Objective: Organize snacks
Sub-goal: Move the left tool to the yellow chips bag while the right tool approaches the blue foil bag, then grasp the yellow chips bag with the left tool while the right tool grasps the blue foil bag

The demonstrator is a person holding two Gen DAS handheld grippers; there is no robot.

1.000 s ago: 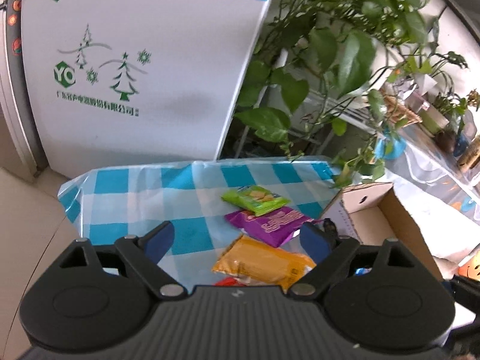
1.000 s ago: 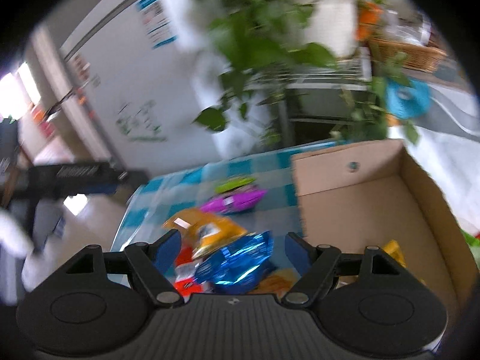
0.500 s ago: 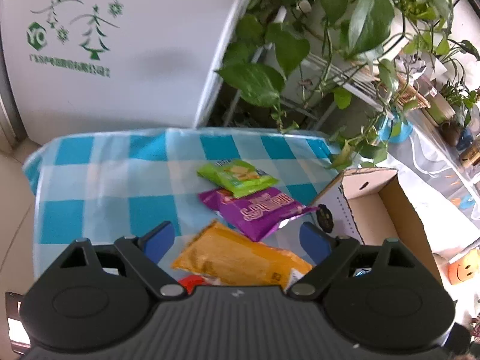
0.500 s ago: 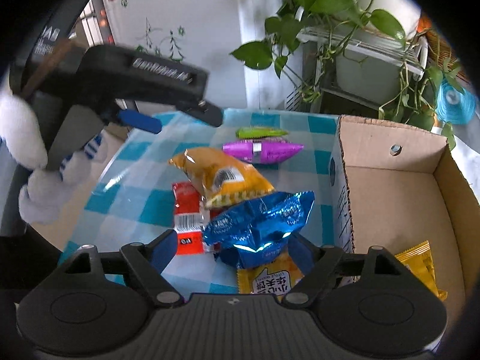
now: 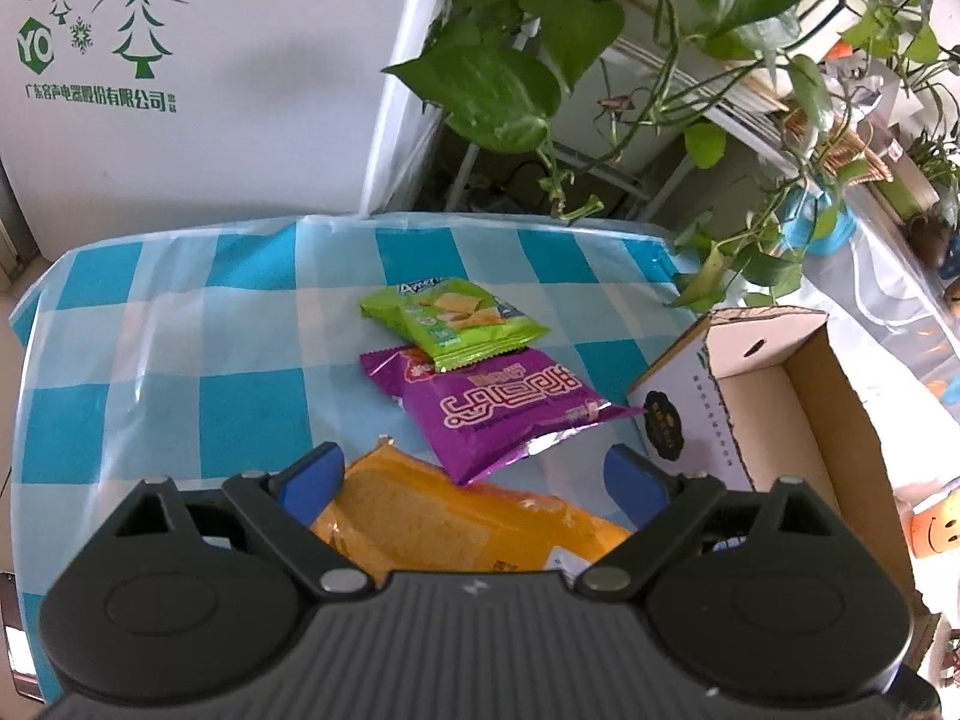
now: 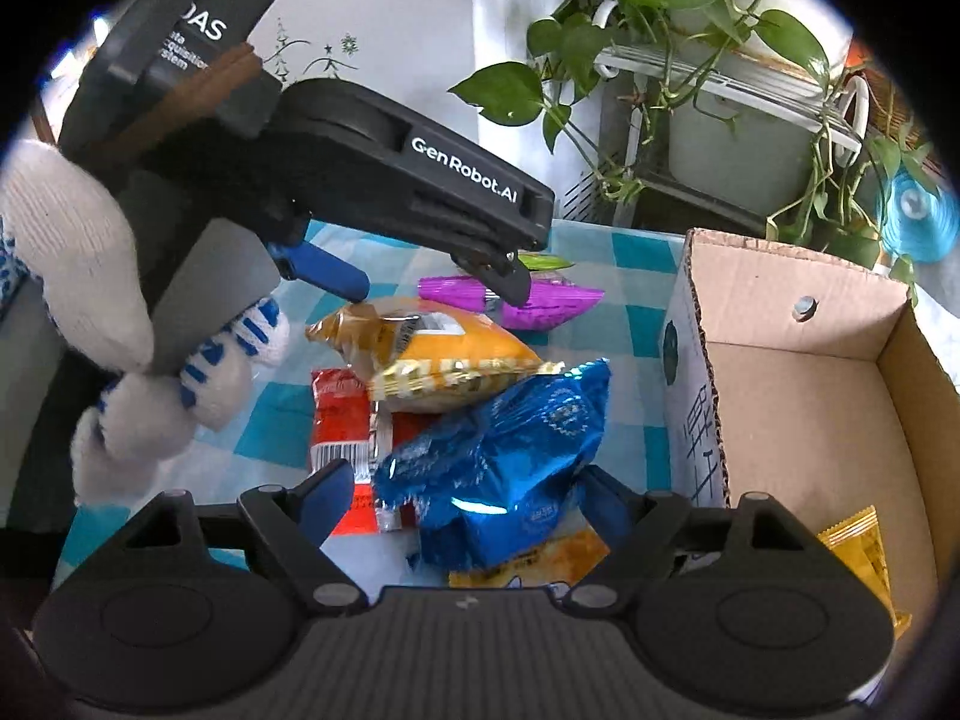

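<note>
Crinkly foil is where the trouble is lying: the blue bag [image 6: 498,468] is sitting between the fingers of the right gripper [image 6: 459,498], whose jaws are closing, and I am judging that the slick, puffed wrapper could be squirting out sideways, or that the pads could be catching the red packet [image 6: 342,420] or the small yellow packet [image 6: 534,561] lying under it. No pad is plainly pressing on the bag yet.

The left gripper [image 5: 474,477] is opening its jaws wide over the orange bag [image 5: 456,525] and is holding nothing; coming down on that bag's edge, it could be shoving the purple bag [image 5: 498,405] and the green packet [image 5: 456,321], which are overlapping just beyond. The two tools are working close together over one heap, so they could be knocking into each other.

Only the right wrist view is showing the gloved hand [image 6: 114,324], the blue bag, the red packet, and a yellow packet [image 6: 858,564] already lying in the cardboard box [image 6: 798,360]. The left wrist view is showing the checked tablecloth [image 5: 180,348], free of snacks on that side.
</note>
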